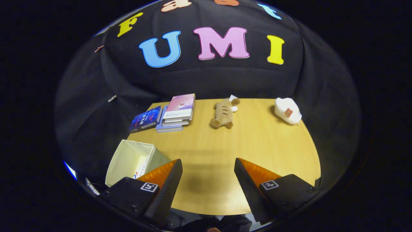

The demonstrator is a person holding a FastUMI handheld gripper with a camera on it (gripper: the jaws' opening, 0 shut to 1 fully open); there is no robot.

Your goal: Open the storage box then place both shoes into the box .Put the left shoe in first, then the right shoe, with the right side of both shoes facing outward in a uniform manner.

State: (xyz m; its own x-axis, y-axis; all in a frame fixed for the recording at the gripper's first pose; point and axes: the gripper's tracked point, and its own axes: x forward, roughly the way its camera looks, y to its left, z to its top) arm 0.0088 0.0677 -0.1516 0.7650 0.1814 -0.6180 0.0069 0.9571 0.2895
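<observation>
In the gripper view the gripper (207,180) hangs over the near edge of a wooden table (257,145) with its fingers spread wide and only bare tabletop between them. The storage box (128,161), pale and open at the top, sits just beside the left finger, partly hidden behind it. Well beyond the fingers, near the table's far edge, lie a stack of books (177,112) with a blue book (145,119) beside it, a plush toy (223,113) and a white bag (287,111).
</observation>
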